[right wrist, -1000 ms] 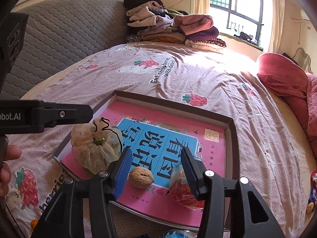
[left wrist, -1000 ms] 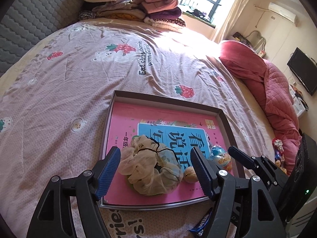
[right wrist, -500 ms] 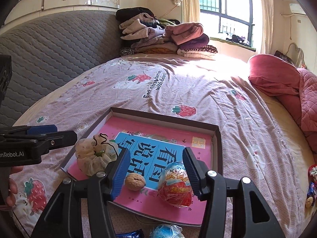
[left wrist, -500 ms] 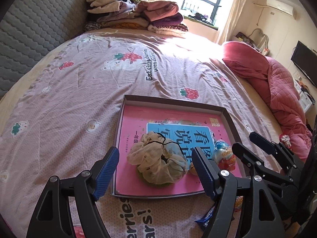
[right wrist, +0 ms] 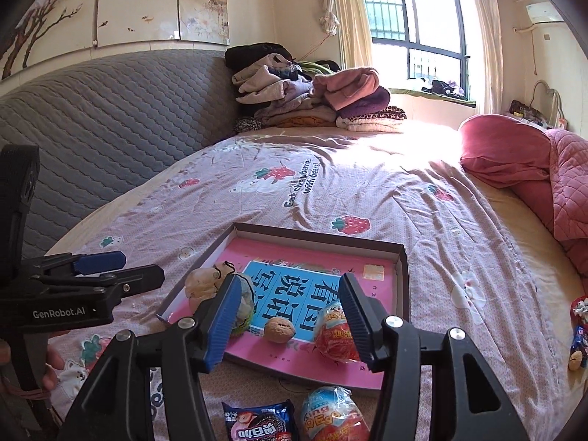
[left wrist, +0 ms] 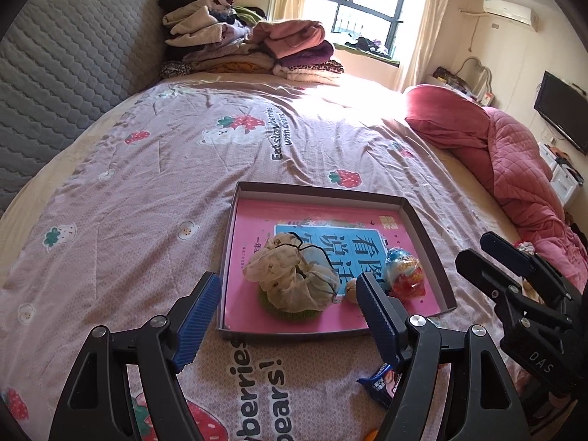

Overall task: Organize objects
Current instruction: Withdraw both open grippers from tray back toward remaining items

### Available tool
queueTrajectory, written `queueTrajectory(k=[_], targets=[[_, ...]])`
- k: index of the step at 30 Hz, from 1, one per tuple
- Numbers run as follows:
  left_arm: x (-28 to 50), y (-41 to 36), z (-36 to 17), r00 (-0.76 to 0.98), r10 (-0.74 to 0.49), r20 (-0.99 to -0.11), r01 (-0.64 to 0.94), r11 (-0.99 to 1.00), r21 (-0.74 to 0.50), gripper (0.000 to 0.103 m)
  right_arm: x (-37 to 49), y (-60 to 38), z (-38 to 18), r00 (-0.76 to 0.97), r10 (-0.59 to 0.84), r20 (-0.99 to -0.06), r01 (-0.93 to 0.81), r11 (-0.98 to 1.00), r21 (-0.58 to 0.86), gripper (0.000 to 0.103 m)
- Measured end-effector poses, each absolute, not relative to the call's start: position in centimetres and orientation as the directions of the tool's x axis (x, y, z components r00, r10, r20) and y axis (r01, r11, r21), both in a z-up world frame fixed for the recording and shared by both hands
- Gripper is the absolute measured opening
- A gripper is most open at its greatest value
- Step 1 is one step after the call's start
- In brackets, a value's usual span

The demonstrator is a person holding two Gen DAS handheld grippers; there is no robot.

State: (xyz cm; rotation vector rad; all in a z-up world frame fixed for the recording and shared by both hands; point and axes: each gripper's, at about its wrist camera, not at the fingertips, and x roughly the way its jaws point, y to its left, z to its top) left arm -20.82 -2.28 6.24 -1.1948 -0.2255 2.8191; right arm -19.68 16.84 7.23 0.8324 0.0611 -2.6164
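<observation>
On bed: tray [left wrist: 426,228], book inside
Tray, 6 o'clock: scrunchie [left wrist: 294,275], walnut [right wrist: 279,329], egg [right wrist: 334,334]
Left gripper [left wrist: 290,316]: spread, empty
Right gripper [right wrist: 286,312]: spread, empty

Both grippers tilt downward side by side, the left gripper [left wrist: 288,316] with its blue-padded jaws spread wide and the right gripper [right wrist: 290,318] parted too (nothing is pinched in either one).
</observation>
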Motion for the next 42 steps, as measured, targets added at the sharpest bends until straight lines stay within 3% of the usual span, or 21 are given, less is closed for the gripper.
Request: queueTrajectory(k=[17,42], targets=[[-15.2,-1.8,6.9,-0.719,0.116,-0.685,-0.022,-0.989,-0.144,0.077,-15.0,19.6,9.5,-0.778,-0.367,-0.509,0.366,-0.924,0.107,0.055],[-11.0,1.1,5.6,-0.706,0.141,-0.694,-0.071,-0.989,-0.128,0.077,-12.4,21.8,9.2,-0.774,-0.341,-0.533,0.352,-0.932,0.085,0.056]])
